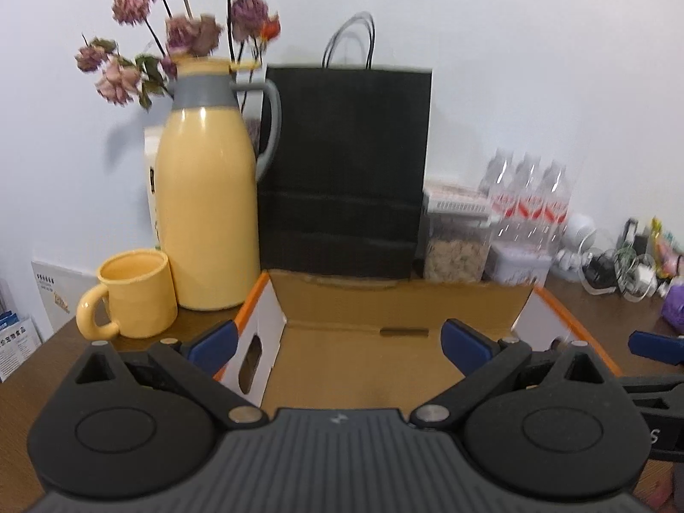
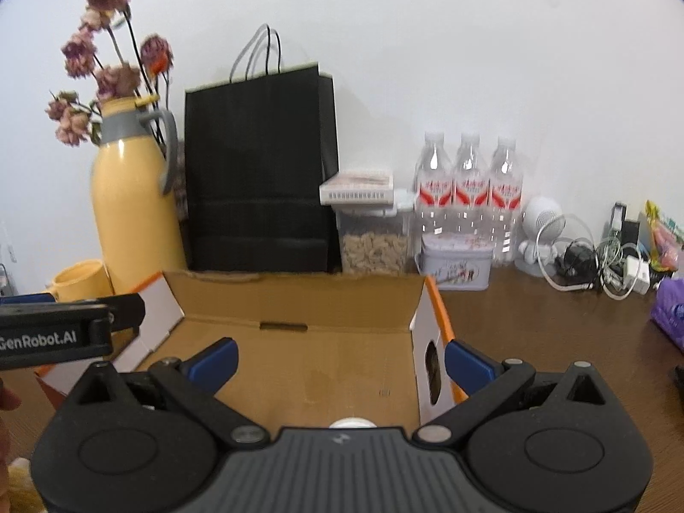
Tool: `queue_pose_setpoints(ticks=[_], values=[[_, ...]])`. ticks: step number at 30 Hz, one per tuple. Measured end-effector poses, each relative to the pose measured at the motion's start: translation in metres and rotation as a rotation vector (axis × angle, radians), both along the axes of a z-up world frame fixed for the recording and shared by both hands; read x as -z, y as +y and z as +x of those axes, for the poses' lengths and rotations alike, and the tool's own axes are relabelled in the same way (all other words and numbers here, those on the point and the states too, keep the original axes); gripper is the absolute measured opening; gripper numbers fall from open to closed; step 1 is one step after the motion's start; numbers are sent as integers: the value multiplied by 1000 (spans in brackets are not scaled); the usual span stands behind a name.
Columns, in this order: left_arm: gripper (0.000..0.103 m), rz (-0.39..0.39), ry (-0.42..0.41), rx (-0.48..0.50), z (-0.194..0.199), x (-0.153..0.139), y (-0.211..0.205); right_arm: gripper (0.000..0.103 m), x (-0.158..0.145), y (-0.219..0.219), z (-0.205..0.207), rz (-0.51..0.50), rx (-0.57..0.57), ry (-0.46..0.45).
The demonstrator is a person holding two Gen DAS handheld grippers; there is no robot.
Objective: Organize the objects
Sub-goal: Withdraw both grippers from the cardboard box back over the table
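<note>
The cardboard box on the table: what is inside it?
The cardboard box shows only its bare brown floor; a small white round thing peeks out at its near edge. The right tool covers the rest.

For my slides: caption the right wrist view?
Open right gripper above an open cardboard box, black paper bag behind.

Open cardboard box (image 2: 299, 367) in front: interior bare, entry free from above. Back edge blocked by black paper bag (image 2: 256, 171), yellow thermos jug (image 1: 205, 213) and yellow mug (image 1: 132, 299) to its left. Right of box, surface (image 2: 555, 342) is free; water bottles (image 2: 468, 192), tin (image 2: 455, 263), cables (image 2: 598, 265) line the wall
</note>
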State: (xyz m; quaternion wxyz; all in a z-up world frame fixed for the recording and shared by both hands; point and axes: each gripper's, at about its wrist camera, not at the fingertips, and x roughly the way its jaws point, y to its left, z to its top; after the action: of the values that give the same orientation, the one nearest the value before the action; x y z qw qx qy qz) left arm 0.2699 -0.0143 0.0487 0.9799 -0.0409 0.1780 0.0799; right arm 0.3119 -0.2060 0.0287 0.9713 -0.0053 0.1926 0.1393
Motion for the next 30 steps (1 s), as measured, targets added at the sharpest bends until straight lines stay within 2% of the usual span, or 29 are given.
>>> queue_pose_setpoints(ticks=[6, 13, 26, 30], values=[[103, -22, -42, 48, -33, -20, 0, 103, -18, -3, -34, -7, -29, -80], [103, -8, -37, 59, -73, -28, 12, 103, -20, -7, -79, -29, -59, -105], [103, -41, 34, -8, -124, -14, 55, 103, 9, -9, -143, -57, -108, -19], [103, -85, -12, -1, -127, -16, 60, 103, 15, -5, -154, -61, -126, -5]])
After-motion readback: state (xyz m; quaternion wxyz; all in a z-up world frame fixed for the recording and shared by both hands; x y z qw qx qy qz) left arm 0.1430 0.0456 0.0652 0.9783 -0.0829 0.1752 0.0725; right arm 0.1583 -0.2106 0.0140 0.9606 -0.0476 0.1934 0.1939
